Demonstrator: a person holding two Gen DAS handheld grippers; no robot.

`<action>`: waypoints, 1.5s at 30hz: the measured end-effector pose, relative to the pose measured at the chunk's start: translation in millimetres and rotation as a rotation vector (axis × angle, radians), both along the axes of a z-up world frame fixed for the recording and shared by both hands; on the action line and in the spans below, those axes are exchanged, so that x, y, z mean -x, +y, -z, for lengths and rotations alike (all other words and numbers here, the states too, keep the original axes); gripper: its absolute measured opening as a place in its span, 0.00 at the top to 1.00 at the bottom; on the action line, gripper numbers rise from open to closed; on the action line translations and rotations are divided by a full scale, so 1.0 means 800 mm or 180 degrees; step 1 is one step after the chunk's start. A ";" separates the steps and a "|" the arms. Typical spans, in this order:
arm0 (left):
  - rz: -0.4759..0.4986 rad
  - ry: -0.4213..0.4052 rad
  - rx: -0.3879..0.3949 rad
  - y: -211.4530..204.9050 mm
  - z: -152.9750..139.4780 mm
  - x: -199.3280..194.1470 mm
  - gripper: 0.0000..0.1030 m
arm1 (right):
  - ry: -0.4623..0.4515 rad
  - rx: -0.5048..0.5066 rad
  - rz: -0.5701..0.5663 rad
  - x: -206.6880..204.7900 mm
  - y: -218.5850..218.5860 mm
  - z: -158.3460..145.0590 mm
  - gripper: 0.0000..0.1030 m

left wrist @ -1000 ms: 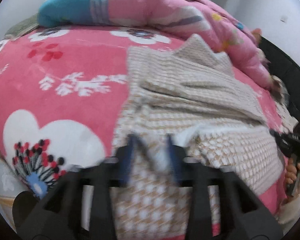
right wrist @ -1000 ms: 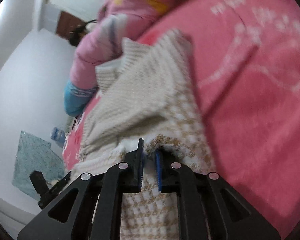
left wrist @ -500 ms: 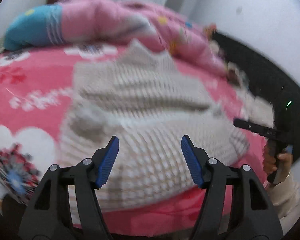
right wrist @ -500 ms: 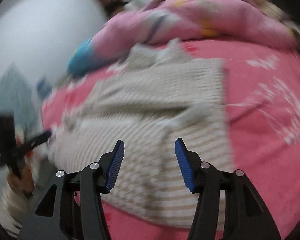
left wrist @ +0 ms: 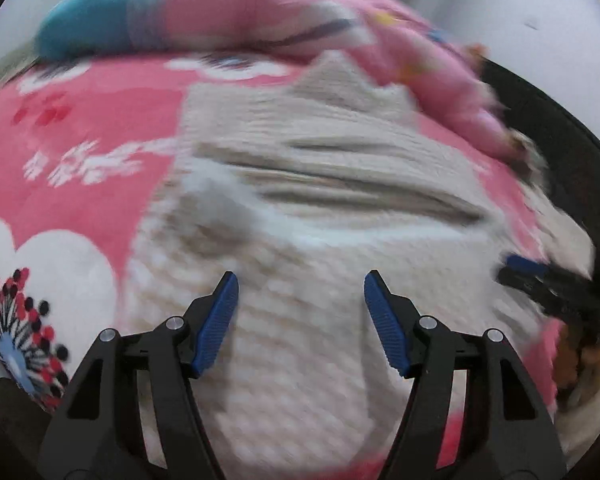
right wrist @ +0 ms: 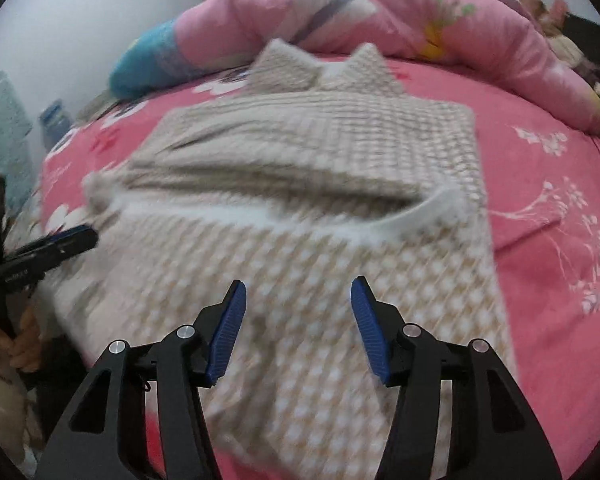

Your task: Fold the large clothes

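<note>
- Left wrist view: left claw (left wrist: 301, 312) stands released, blue pads spread with nothing between them; its jaws have just been opening. It hangs over the near end of the sweater (left wrist: 300, 240).
- The sweater, a beige-and-white check knit, lies across the middle of the frame on the pink flowered bed cover (left wrist: 84, 152), the near portion doubled up over the far one, with a white lining edge showing along the fold.
- Rolled pink quilt (left wrist: 260, 8) runs across the top of the frame, just beyond the collar points.
- Right claw (left wrist: 532, 276) shows at the right edge, low beside the sweater's side; blurred, hard to read from here.
- Right wrist view: right claw (right wrist: 298, 320) also released, pads apart over the checked panel, nothing held; its jaws have just been opening.
- The sweater (right wrist: 320, 184) fills the centre; two collar points at upper centre, a deep crease crossing mid-frame, right side edge straight against the bed cover (right wrist: 560, 240).
- Left claw (right wrist: 56, 244) at the left edge, with the person's hand (right wrist: 20, 340) below it.
- Quilt (right wrist: 380, 8) along the top.
- Handling, as I judge it: thick, soft, fairly heavy knit; it will sag and stretch, not slip. Best taken at the two near corners or hem edges, pinching both layers, then carried over together.
</note>
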State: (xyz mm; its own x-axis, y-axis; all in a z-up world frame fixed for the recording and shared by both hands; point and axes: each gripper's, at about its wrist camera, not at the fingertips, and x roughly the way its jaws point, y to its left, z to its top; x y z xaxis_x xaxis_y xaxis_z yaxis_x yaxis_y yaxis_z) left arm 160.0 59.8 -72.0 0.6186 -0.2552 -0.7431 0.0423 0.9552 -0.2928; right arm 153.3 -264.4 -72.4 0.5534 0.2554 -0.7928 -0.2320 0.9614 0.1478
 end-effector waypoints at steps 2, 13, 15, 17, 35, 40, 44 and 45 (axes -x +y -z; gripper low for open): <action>-0.0160 0.0159 0.0251 0.027 0.024 -0.020 0.48 | 0.0274 0.0010 0.0196 -0.034 -0.015 0.041 0.43; -0.0099 -0.0173 0.0282 0.048 -0.030 0.083 0.43 | 0.0165 -0.0514 0.0217 0.032 -0.064 -0.007 0.23; 0.0065 -0.0206 0.0291 0.042 -0.031 0.106 0.42 | 0.0156 -0.0618 0.0261 0.053 -0.079 -0.008 0.23; 0.0205 -0.0200 0.0388 0.038 -0.026 0.134 0.42 | 0.0186 -0.0801 0.0334 0.072 -0.103 -0.012 0.23; -0.0444 -0.0032 0.1455 0.085 0.051 0.085 0.55 | 0.0561 -0.2093 0.1019 0.088 -0.200 0.077 0.43; -0.0583 -0.0041 0.0708 0.053 0.034 0.063 0.71 | 0.0500 -0.2018 0.1044 0.057 -0.195 0.082 0.74; -0.0457 -0.0251 -0.0029 0.020 -0.006 0.069 0.89 | 0.0221 -0.1799 0.0887 0.064 -0.179 0.035 0.85; -0.0429 -0.0322 -0.0127 0.015 -0.017 0.074 0.89 | 0.0146 -0.1786 0.0869 0.069 -0.179 0.023 0.86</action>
